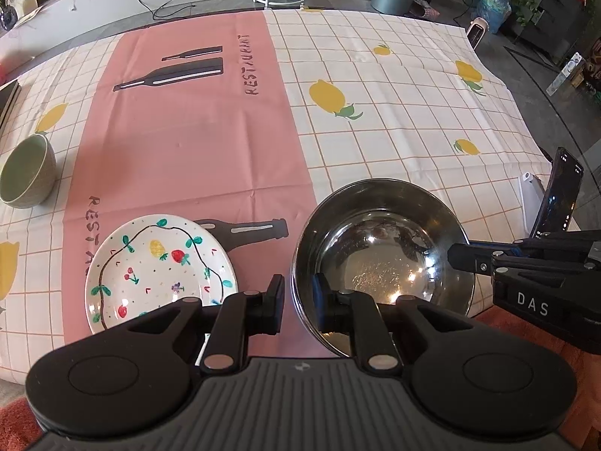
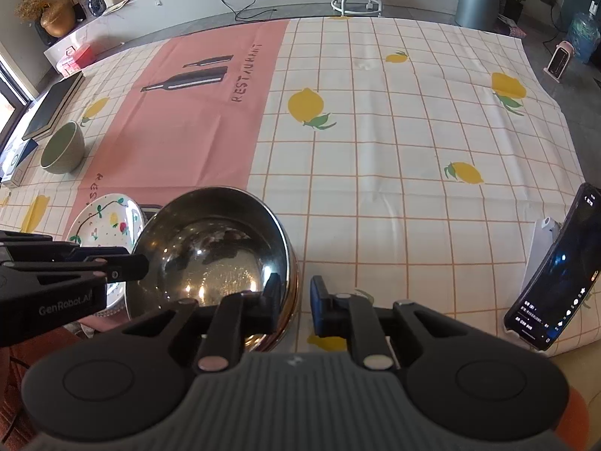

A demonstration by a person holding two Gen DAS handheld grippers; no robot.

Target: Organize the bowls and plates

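A shiny steel bowl (image 1: pixel 375 255) (image 2: pixel 210 248) is at the near edge of the table, and both grippers are on its rim. My left gripper (image 1: pixel 299 297) straddles the left rim with its jaws slightly apart; a strip of cloth shows between the outer finger and the rim. My right gripper (image 2: pixel 296 300) is shut on the right rim, one finger inside the bowl and one outside. To the left of the bowl lies a white plate (image 1: pixel 157 270) (image 2: pixel 109 221) painted with fruit. A green bowl (image 1: pixel 26 173) (image 2: pixel 62 148) stands further left.
A phone (image 1: pixel 559 191) (image 2: pixel 556 274) leans on a white stand (image 1: pixel 529 195) at the table's right edge. A dark book (image 2: pixel 52 107) lies at the far left. The lemon-and-pink tablecloth (image 2: pixel 375 131) covers the table.
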